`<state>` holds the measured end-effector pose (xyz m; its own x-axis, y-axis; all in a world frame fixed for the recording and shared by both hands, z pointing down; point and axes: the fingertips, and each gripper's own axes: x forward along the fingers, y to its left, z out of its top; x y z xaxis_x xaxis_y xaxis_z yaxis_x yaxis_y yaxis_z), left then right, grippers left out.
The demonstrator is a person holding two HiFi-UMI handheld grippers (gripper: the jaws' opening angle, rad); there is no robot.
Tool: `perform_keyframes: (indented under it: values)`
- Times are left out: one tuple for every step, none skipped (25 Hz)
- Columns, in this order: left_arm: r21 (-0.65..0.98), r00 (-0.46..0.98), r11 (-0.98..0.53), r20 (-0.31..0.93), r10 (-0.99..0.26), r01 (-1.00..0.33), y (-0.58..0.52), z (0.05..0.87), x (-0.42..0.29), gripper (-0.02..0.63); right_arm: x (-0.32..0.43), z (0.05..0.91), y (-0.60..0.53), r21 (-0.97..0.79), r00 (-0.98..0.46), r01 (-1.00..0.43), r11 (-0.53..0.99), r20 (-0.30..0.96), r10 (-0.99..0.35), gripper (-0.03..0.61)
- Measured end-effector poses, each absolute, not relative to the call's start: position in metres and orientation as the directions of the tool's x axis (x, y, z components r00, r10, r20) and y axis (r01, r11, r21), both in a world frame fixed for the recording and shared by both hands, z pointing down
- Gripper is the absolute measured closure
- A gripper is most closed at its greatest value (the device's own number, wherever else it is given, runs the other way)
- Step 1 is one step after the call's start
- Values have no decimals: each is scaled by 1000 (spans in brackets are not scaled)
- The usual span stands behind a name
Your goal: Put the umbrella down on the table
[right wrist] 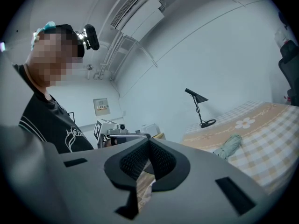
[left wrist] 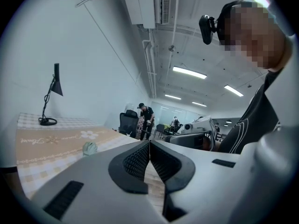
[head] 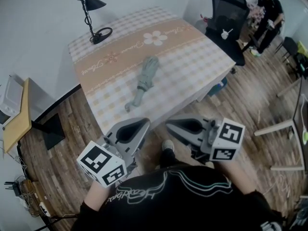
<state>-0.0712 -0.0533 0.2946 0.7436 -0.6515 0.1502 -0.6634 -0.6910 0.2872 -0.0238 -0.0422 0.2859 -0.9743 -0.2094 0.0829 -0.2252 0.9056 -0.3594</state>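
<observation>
1. Off the table's [head: 192, 64] near edge, our left gripper [head: 143, 123] and right gripper [head: 169, 124] have jaws together, empty.
2. The folded umbrella [head: 144, 83] lies mid-table.
3. A lamp [head: 90, 13] stands at the far left corner.
4. Only the head view shows the wooden floor [head: 72, 143]; only the left gripper view shows ceiling lights [left wrist: 189, 72].

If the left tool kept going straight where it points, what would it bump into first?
Probably the right tool, which faces the left tool close ahead, slightly to one side. Depth is unclear, so it might just slip past. The umbrella on the table lies off to the side.
</observation>
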Motion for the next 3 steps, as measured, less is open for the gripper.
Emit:
perform_keyframes:
  values:
    - [281, 742, -691, 153, -653, -666, -53, 295, -71, 615, -23, 286, -42, -358, -974, -227, 906, 82, -212, 568]
    - [276, 741, -692, 154, -653, -667, -52, 295, -70, 615, -23, 286, -41, -356, -973, -230, 906, 81, -215, 568]
    - [271, 741, -693, 155, -654, -668, -51, 295, -70, 615, -23, 286, -41, -355, -973, -232, 906, 79, -218, 568]
